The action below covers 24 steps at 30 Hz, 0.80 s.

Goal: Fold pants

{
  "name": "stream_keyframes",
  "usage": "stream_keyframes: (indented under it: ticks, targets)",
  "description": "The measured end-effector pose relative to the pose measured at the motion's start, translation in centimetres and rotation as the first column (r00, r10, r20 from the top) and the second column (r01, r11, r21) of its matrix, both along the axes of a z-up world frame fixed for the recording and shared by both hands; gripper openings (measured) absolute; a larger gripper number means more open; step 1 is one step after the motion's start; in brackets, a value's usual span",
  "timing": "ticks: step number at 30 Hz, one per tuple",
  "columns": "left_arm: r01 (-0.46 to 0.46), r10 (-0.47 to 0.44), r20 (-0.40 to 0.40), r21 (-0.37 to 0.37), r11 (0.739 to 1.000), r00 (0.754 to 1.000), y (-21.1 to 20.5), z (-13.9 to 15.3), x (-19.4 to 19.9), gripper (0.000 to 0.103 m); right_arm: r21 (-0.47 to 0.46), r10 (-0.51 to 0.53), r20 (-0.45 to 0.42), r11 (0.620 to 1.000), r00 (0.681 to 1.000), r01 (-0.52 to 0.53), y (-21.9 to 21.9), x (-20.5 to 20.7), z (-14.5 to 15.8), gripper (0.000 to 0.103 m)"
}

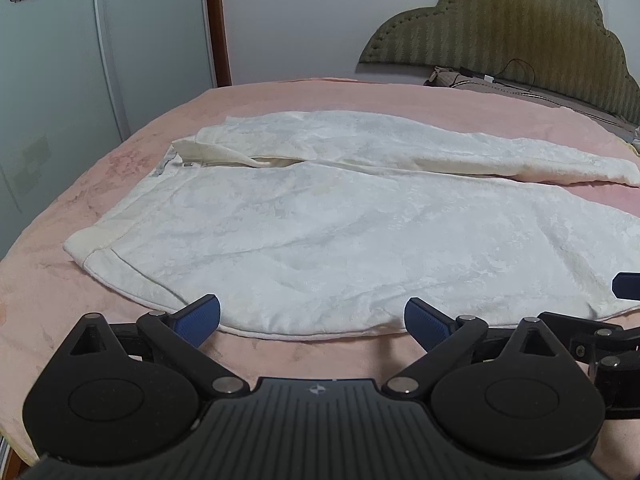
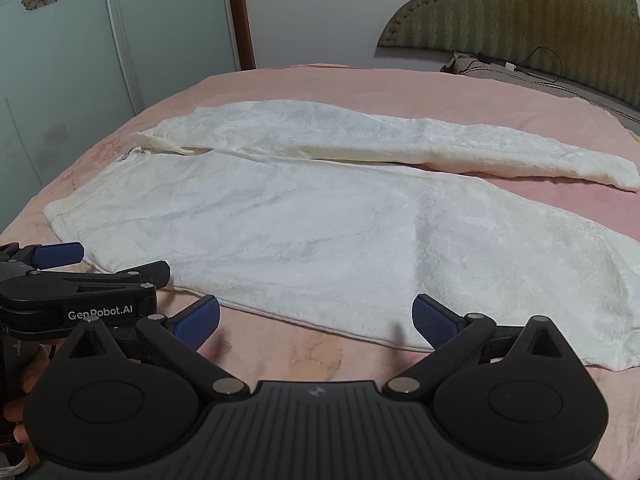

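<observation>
We have the white pants (image 1: 320,216) flat on the pink bed (image 1: 280,92), unfolded. Left tongs (image 1: 312,320) and right tongs (image 2: 316,318) gape apart, empty; next we pinch the near leg's edge.

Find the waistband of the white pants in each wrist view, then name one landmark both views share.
Left wrist view: the waistband is at left of centre, running from the bed's near-left side back toward the fly.
Right wrist view: the waistband sits further left, just above the left gripper.
Shared landmark: the green headboard, upper right in both.
</observation>
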<state>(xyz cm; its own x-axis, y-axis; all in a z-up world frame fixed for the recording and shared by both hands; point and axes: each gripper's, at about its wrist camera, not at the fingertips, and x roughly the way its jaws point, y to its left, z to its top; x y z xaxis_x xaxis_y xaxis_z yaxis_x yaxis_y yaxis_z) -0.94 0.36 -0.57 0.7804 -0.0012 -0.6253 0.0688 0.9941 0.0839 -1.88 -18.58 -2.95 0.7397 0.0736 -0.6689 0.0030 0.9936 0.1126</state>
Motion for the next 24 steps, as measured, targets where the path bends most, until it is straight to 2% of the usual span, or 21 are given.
stream_keyframes:
  ticks: [12,24]
  targets:
    - [0.037,-0.037,-0.002,-0.009,0.999,0.999,-0.07,-0.13,0.03,0.100,-0.028,0.012,0.011,1.000,1.000,-0.012,0.55,-0.14,0.01,0.103]
    - [0.022,-0.022,0.003,0.009,1.000,1.000,-0.34,-0.35,0.00,0.100,-0.016,0.010,0.016,1.000,1.000,-0.009,0.52,-0.34,0.07,0.103]
